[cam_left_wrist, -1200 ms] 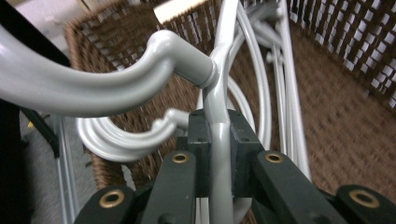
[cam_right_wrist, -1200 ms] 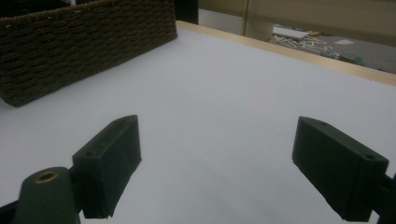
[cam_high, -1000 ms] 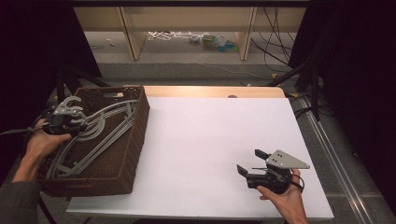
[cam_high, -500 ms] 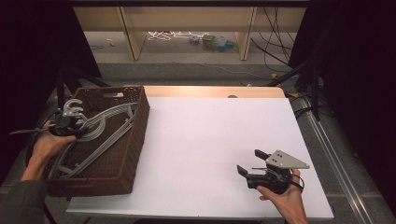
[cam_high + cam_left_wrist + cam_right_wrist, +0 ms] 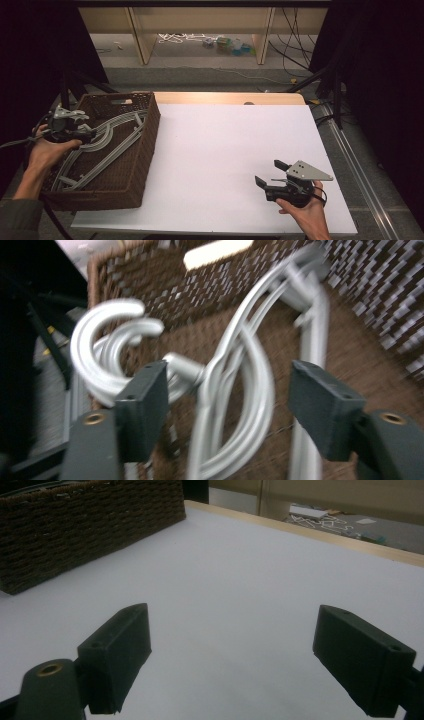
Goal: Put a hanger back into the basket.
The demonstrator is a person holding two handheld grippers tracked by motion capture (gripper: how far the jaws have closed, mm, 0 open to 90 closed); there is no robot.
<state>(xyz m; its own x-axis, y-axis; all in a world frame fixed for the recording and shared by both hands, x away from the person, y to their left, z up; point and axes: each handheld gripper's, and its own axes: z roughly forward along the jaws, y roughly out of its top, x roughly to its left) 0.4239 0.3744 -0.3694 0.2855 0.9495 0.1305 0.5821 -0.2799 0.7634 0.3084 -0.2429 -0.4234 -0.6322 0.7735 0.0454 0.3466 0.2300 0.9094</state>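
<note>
A: Where are the hangers?

B: They lie in a grey bundle inside the brown wicker basket at the left end of the bench, hooks toward your left hand. In the left gripper view the hooks curl just past the near jaw, and the necks run between the two jaws.

A: And your left claw?

B: Over the basket's left side, right above the hooks. Its jaws have just been opening; they stand spread now, the hanger necks in the gap but neither pad pressing on them.

A: Your right claw?

B: Well apart from the basket, low over the bare white bench near its front right corner. Its jaws are spread wide with nothing between them; in the right gripper view the basket's woven wall sits far off.
</note>
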